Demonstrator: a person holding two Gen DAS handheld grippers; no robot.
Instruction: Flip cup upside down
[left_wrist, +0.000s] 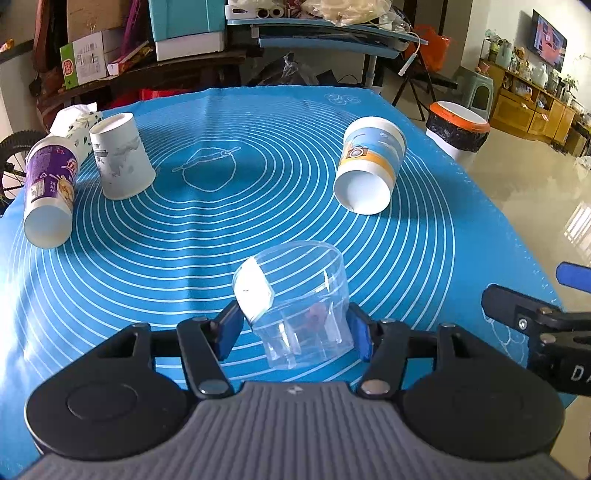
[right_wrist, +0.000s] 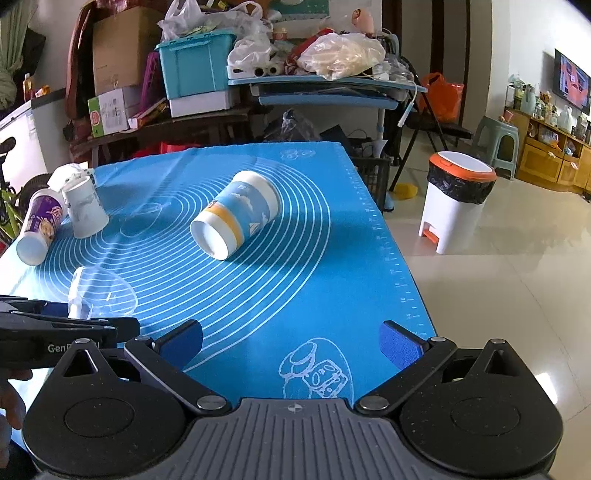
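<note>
The bench (left_wrist: 424, 229) carries a blue mat; at lower centre of the left wrist view the clear plastic cup (left_wrist: 299, 306) sits tilted between the jaws of the left gripper (left_wrist: 293, 332), which pinch its lower wall. Judged light, thin-walled, slippery and easily crushed — grip low near the base, with moderate force. The right gripper (right_wrist: 291, 343) hovers with jaws spread, holding nothing.

I am seeing daylight glaring off the pale floor (right_wrist: 498, 295) at three o'clock; a bin (right_wrist: 456, 199) is standing there, a cluttered desk (right_wrist: 325, 86) is sitting at twelve, a TV (right_wrist: 572, 81) is glowing at two.
</note>
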